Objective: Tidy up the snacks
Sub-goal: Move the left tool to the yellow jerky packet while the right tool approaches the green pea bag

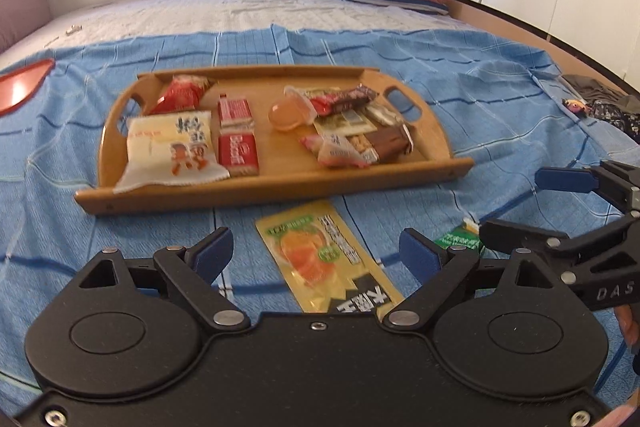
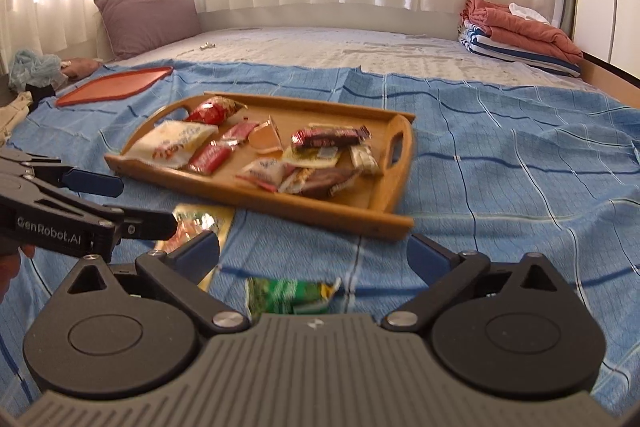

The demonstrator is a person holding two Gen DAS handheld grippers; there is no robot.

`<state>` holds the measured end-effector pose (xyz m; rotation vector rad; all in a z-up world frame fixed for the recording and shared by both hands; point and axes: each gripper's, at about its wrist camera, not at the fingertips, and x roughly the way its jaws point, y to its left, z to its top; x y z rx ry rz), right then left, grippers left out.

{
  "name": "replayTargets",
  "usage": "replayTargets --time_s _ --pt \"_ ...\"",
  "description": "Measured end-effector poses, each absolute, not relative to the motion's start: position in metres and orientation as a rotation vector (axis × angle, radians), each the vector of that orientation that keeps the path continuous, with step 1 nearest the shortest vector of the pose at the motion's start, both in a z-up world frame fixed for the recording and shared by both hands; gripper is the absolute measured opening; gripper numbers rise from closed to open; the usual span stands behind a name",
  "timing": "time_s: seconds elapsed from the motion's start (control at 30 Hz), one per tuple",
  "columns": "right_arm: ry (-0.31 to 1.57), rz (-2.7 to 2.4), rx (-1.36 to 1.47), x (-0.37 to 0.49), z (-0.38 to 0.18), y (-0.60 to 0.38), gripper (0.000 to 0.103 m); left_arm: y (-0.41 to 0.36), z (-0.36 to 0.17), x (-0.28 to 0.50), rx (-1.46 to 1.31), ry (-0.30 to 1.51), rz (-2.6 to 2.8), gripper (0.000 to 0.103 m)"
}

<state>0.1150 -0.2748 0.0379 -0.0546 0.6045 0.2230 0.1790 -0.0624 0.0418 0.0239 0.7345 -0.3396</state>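
A wooden tray (image 1: 280,183) rests on the blue blanket and holds several snacks: a white bag (image 1: 168,147), red biscuit packs (image 1: 238,147), a jelly cup (image 1: 286,115) and chocolate bars (image 1: 384,143). In front of the tray a yellow orange-jelly packet (image 1: 312,271) lies flat. My left gripper (image 1: 316,249) stands open over it, pads clear of it. Beside it lies a green packet (image 2: 288,295), below my open right gripper (image 2: 312,255). From the right wrist, the tray (image 2: 256,199), yellow packet (image 2: 204,223) and left gripper (image 2: 124,205) show. The right gripper (image 1: 532,207) shows at the left wrist view's right edge.
A red flat lid (image 2: 116,85) lies at the far left of the blanket, near a purple pillow (image 2: 148,15). Folded blankets (image 2: 520,31) are stacked at the far right corner. Dark clothes (image 1: 600,103) sit at the bed's right edge. Curtains hang behind.
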Motion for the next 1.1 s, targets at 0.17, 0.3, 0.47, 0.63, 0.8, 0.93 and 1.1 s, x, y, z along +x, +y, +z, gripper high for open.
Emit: replayTargets --time_s 0.17,0.3,0.47,0.63,0.8,0.93,1.1 --pt "0.623 0.222 -0.071 0.105 0.022 -0.278 0.103 -0.07 0.028 0.181 0.0 0.772 -0.326 0.09" --pt "0.632 0.236 -0.11 0.098 0.011 -0.275 0.103 -0.078 0.019 0.185 -0.002 0.795 -0.323 0.09" --pt "0.645 0.247 -0.104 0.099 0.004 -0.273 0.103 -0.087 0.008 0.19 0.007 0.828 -0.306 0.09" --pt "0.653 0.256 -0.119 0.106 -0.001 -0.267 0.103 -0.092 0.004 0.191 0.031 0.819 -0.294 0.092" --pt "0.643 0.267 -0.139 0.11 -0.003 -0.261 0.103 -0.094 -0.001 0.195 0.039 0.814 -0.268 0.092" --pt "0.653 0.283 -0.151 0.114 -0.006 -0.258 0.103 -0.097 -0.004 0.195 0.062 0.807 -0.262 0.092" --pt "0.668 0.288 -0.157 0.115 -0.011 -0.256 0.103 -0.099 -0.006 0.194 0.074 0.798 -0.26 0.093"
